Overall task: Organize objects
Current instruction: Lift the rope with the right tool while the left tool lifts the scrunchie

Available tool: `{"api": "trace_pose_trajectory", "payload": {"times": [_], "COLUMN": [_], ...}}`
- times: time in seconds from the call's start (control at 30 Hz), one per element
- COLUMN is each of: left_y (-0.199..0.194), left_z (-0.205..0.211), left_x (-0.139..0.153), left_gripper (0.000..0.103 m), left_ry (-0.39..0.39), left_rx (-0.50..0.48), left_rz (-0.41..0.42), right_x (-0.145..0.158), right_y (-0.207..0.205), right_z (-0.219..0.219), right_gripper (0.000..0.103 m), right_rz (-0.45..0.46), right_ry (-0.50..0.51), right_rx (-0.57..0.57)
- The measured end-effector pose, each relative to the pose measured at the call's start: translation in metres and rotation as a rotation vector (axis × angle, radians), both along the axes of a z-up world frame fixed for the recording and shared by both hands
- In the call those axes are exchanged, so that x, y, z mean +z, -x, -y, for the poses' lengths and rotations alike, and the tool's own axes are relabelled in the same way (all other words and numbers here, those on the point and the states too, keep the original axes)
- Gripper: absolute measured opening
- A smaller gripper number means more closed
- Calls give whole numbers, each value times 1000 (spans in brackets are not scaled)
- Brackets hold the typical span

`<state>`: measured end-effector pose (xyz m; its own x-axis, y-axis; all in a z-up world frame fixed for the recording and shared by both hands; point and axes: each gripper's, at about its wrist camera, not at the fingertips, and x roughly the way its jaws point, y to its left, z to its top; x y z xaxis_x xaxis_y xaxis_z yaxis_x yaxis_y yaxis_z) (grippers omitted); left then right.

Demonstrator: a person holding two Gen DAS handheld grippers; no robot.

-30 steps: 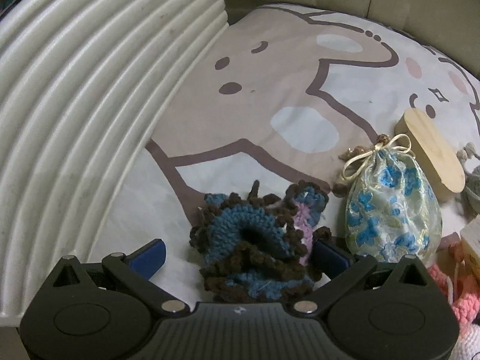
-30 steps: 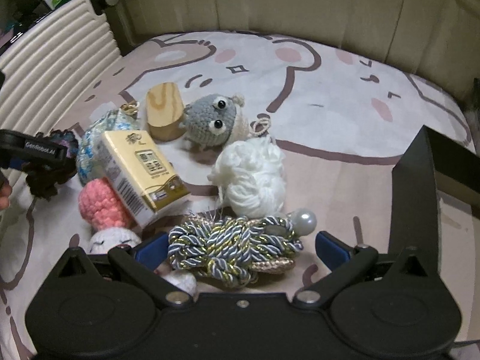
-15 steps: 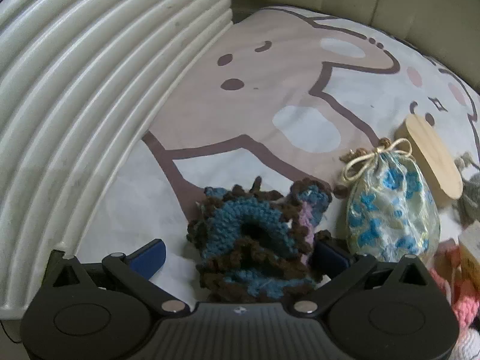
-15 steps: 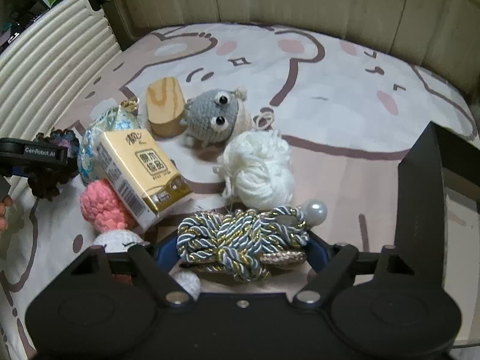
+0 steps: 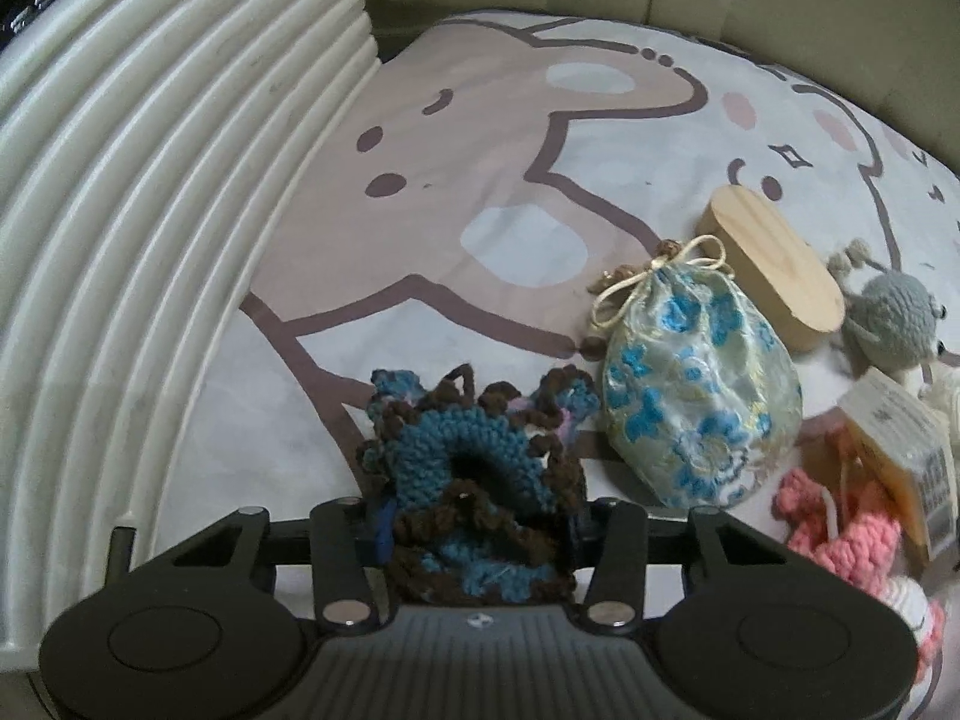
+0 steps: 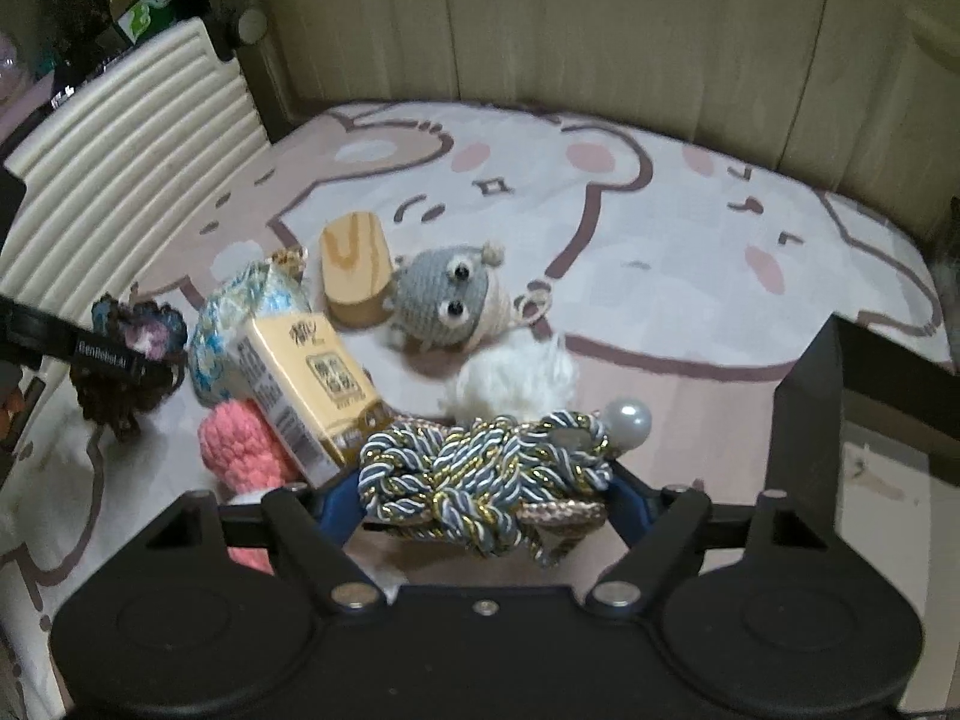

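At the bottom centre of the left wrist view, the frilly blue-and-brown crocheted piece (image 5: pixel 474 480) sits squeezed tight in the left gripper (image 5: pixel 477 531). Low in the right view, the knotted blue, white and gold cord bundle (image 6: pixel 486 474) lies between the right gripper (image 6: pixel 483 501) pads, jaws closing onto it. Both picks look made; next each needs lifting clear of the flowered satin pouch (image 5: pixel 696 390) and yellow carton (image 6: pixel 306 390) toward a sorting spot.
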<state>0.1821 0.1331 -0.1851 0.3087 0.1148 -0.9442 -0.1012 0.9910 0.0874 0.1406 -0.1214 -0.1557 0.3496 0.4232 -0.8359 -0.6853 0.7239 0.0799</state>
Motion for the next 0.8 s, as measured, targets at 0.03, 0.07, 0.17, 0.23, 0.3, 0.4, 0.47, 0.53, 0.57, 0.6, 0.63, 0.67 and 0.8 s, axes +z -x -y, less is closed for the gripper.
{"api": "trace_pose_trajectory", "payload": {"times": [0.03,0.07,0.17,0.23,0.3,0.4,0.47,0.53,0.57,0.6,0.63,0.67,0.8], "left_y": [1,3,7,8,9,12,15,18,19,20,21,22,28], "left_z": [0,0,1,4,6,10,12,15,16,17,18,19,25], "left_x": [3,7,20,29,37,50,59,67,70,73,76,79,92], "left_gripper": [48,48,48,48,48,48,48,48,48,48,48,48,48], "left_ry": [-2,0,5,4,-3,-1,1,-3,-2,1,4,6,7], "left_rx": [-4,-6,-3,-3,-8,-10,-10,-14,-15,-15,-17,-17,-20], "left_rz": [7,15,52,78,101,134,157,181,191,199,206,213,252], "right_x": [3,6,14,18,23,32,38,44,47,50,53,56,69], "right_y": [0,-1,0,1,2,4,5,6,6,7,8,9,11], "right_z": [1,2,4,6,8,11,14,16,17,18,20,21,28], "right_gripper": [78,78,78,77,77,77,77,77,77,77,77,77,77], "right_rz": [4,9,37,50,64,89,103,112,118,123,129,134,153], "right_ry": [-7,-15,-30,-37,-45,-63,-83,-102,-112,-121,-129,-138,-175], "right_rx": [-3,-8,-13,-15,-17,-22,-28,-36,-38,-40,-42,-46,-59]}}
